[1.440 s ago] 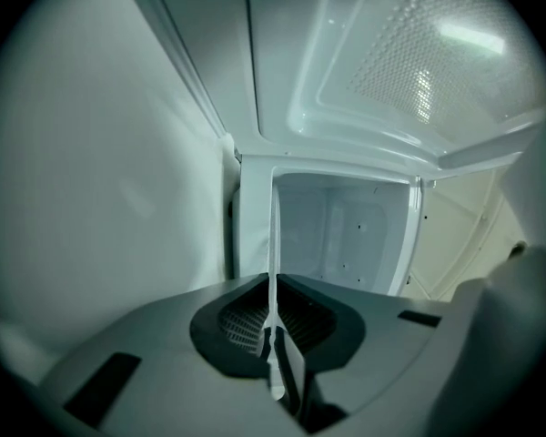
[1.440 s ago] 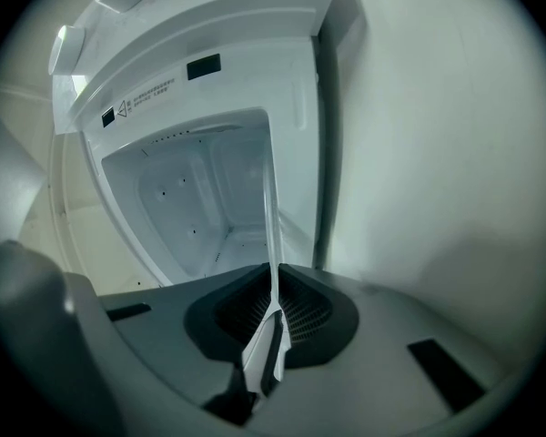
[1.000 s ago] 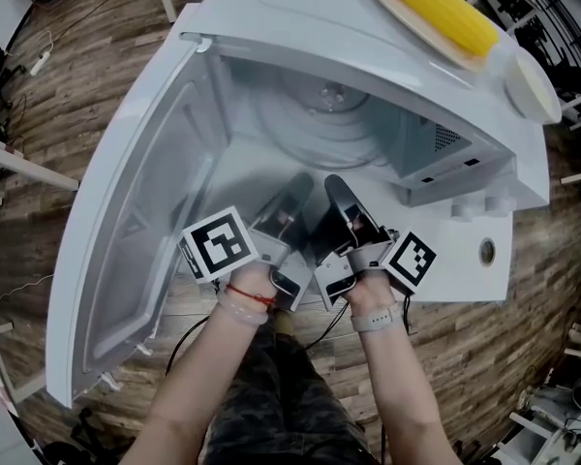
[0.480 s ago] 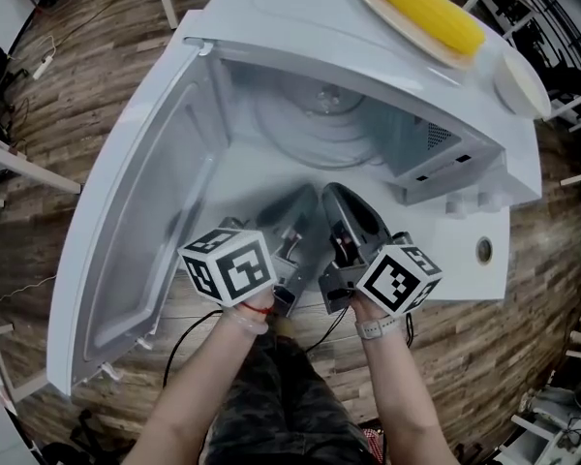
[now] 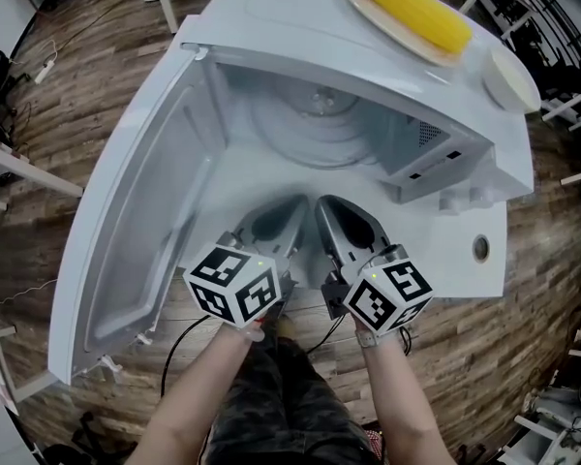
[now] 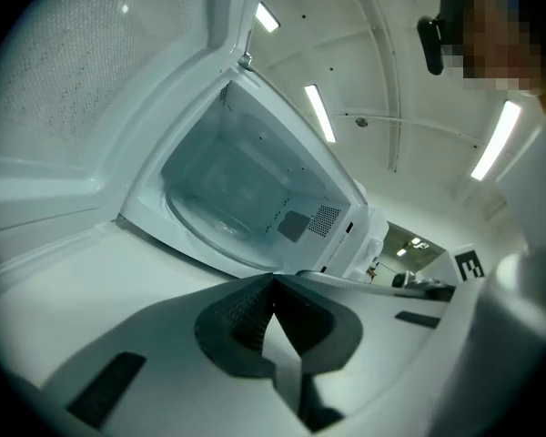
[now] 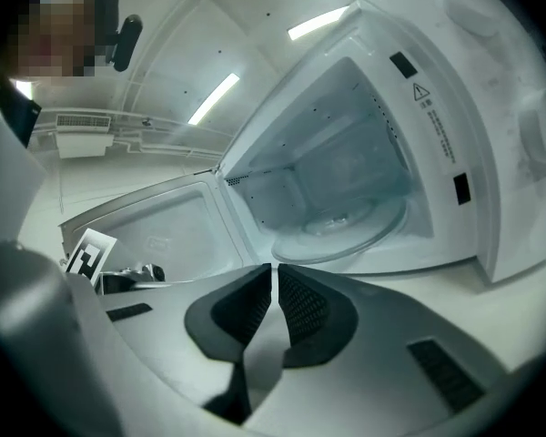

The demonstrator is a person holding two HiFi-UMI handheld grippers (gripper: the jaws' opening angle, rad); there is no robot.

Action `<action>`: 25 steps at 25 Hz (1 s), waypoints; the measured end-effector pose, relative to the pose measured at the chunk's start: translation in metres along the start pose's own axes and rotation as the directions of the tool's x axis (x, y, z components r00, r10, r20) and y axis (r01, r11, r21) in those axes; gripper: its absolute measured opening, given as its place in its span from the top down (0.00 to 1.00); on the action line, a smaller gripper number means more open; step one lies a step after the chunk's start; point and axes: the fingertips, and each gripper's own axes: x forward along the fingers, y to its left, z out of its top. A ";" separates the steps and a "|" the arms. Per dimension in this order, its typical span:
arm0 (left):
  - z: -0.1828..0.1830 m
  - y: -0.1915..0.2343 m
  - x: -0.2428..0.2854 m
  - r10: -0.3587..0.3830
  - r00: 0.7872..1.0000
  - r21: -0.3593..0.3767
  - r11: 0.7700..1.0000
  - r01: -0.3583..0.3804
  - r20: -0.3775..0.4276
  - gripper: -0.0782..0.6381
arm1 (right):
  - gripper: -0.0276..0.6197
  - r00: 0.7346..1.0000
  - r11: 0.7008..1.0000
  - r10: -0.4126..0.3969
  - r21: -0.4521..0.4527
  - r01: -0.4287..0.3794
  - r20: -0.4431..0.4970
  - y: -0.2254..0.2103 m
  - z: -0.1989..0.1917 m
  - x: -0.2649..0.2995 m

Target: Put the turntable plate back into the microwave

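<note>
Head view gives me the microwave (image 5: 290, 17) with its door (image 5: 145, 211) swung wide to the left, the glass turntable plate (image 5: 315, 129) lying on the cavity floor, and a corn cob (image 5: 412, 10) on a dish (image 5: 385, 27) up on the roof. I hold the left gripper (image 5: 276, 216) and right gripper (image 5: 337, 216) side by side just outside the opening. Each gripper's own view shows its jaws pressed together with nothing between them.
</note>
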 end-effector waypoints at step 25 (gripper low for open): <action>0.012 -0.057 -0.047 0.006 1.000 0.130 0.992 -0.004 -0.010 0.87 | 0.90 0.998 0.978 0.045 -0.203 -0.051 -0.031 0.054 0.019 -0.057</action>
